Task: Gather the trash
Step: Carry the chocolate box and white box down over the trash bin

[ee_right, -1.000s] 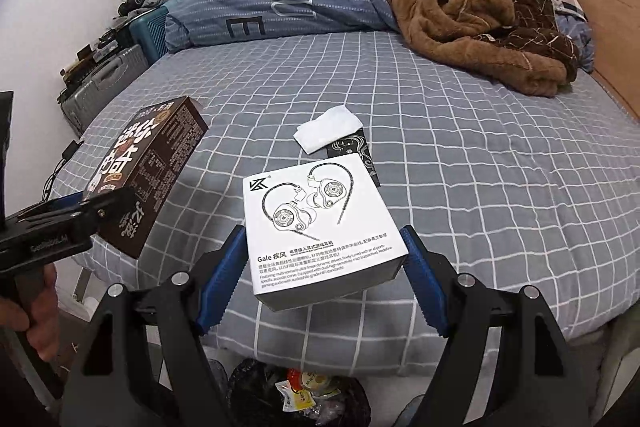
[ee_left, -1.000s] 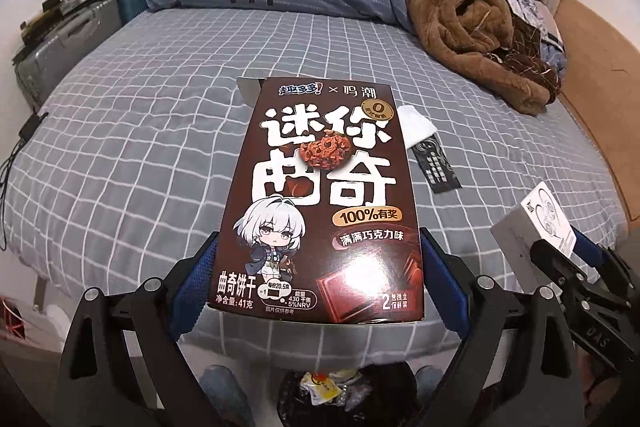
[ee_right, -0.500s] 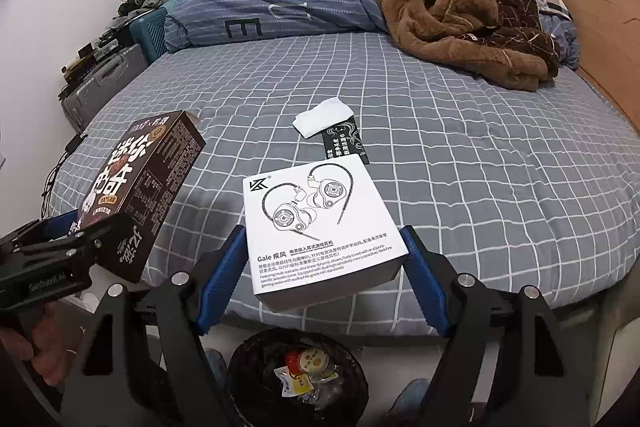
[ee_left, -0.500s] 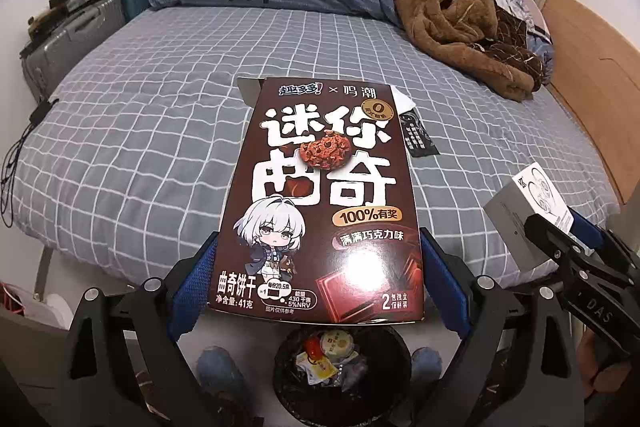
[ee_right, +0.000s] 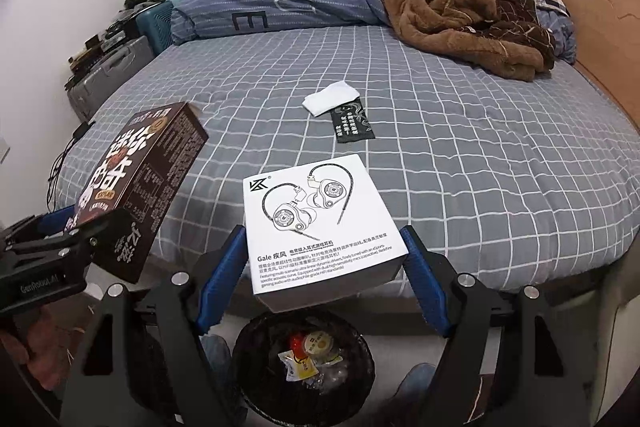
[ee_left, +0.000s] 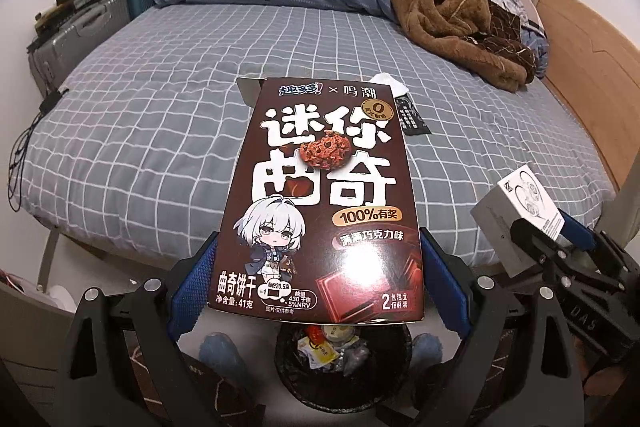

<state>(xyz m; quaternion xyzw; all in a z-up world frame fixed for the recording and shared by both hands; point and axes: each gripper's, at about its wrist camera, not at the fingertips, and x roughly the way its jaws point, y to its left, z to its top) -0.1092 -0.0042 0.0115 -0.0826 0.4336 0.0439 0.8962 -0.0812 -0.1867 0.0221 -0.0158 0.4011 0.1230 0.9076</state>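
My left gripper (ee_left: 318, 283) is clamped on the brown cookie box (ee_left: 320, 203); my right gripper (ee_right: 322, 275) is clamped on the white earphone box (ee_right: 320, 223). Both are held above the black trash bin (ee_right: 244, 359) at the bed's (ee_right: 480, 155) foot (bin partly filled already). Step in hand: disposal. Next, I judge, centre each box over the bin mouth and release. A tissue (ee_right: 331, 98) and black wrapper (ee_right: 352, 125) await on the bed.

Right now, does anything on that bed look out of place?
Yes: a white tissue and a black wrapper lie loose mid-bed, touching each other. A brown fleece jacket sits crumpled by the pillows.
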